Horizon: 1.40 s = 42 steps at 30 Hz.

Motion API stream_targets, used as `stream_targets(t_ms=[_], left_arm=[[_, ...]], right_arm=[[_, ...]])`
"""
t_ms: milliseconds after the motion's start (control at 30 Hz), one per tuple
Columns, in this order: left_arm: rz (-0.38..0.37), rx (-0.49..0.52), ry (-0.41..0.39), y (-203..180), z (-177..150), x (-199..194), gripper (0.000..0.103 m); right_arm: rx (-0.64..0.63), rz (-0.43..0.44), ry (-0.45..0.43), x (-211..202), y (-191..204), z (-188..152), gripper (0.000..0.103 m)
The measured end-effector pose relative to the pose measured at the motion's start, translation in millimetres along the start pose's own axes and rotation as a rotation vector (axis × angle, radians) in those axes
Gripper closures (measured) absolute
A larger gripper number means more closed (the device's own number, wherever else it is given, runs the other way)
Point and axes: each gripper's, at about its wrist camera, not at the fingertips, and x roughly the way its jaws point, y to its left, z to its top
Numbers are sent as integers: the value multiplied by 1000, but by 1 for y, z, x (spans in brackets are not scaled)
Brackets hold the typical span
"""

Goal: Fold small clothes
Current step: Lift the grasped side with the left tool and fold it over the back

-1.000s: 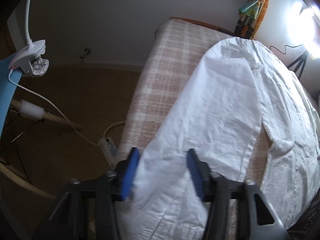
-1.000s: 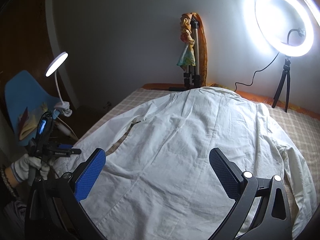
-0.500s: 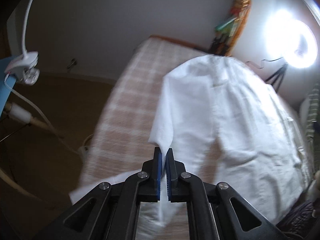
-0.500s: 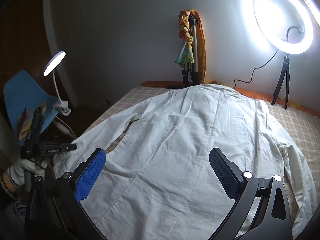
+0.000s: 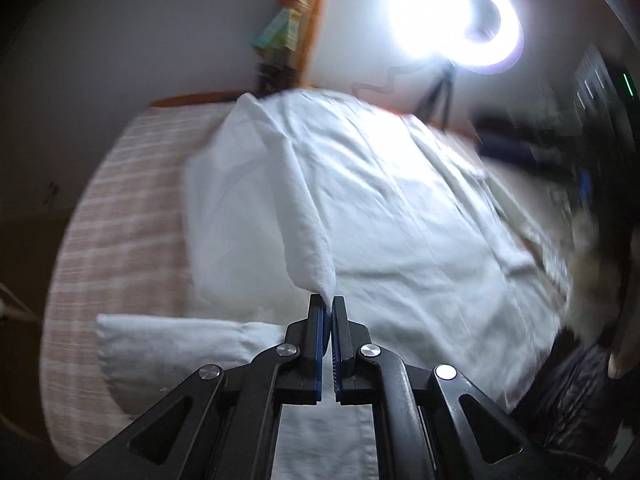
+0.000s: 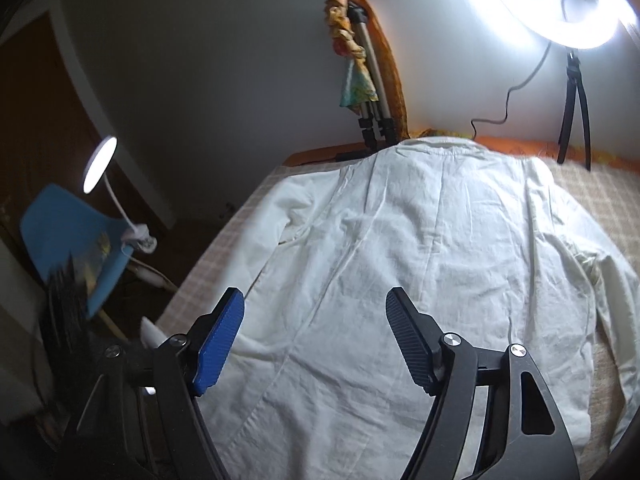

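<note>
A white long-sleeved shirt [image 6: 420,248] lies back-up on a checked bed, collar at the far end. In the left wrist view my left gripper [image 5: 327,305] is shut on the shirt's left sleeve [image 5: 280,200], which is lifted and drawn over the shirt's body [image 5: 400,220]; the cuff end [image 5: 168,340] trails on the bed. My right gripper [image 6: 314,312] hovers over the shirt's lower back, its jaws closing, with cloth below them but nothing pinched between its blue pads [image 6: 218,340].
A checked bedspread [image 5: 120,220] covers the bed. A ring light [image 6: 552,4] on a tripod stands at the head, beside a second tripod with a doll [image 6: 352,60]. A blue chair [image 6: 68,236] with a clip lamp [image 6: 100,160] stands at the left.
My left gripper shut on the left sleeve and carried it up and rightward over the shirt. My right gripper's jaws narrowed and it shifted slightly over the hem area.
</note>
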Motion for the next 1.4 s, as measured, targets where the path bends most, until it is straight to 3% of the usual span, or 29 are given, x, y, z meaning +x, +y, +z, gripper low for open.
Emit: stream_targets(t_ms=[67,100,133,233,367,500,667,833,1033,1133,1200,1233,1400], left_arm=[[15,31,29,-8,-5,11,95],[20,39,36,-13,-7,14,74],[27,51,40,-16,-9,14,66],[33,83,27,-22,-15,-1,61],[60,114,-2,-18,-33,-28,60],[100,53,-25,6,-49,-52,60],[158,-56,-1,38,-56,-46,64],[100,-129,69,51,-65,-27,68],[205,-53,107,39,-69,-4,62],[224,-2,101,30,-68,0,75],[221,6,96,26,-68,-1,96],[221,7,94,26,-68,-1,100],[190,-46,61,28,-69,-23,102]], right_arm=[[26,18,15,4,-5,3,30],[29,18,22,7,-6,4,30],[25,15,27,9,-6,4,30],[0,5,55,17,-4,2,30],[-21,3,87,25,-2,-2,30],[-50,10,127,38,7,-8,32],[-104,24,200,64,27,-22,39],[-76,78,323,94,40,-42,40],[-127,39,350,103,47,-53,41],[-129,33,342,103,47,-51,41],[-129,33,338,105,49,-49,41],[-131,32,338,107,50,-49,41],[-190,-19,340,117,58,-51,49]])
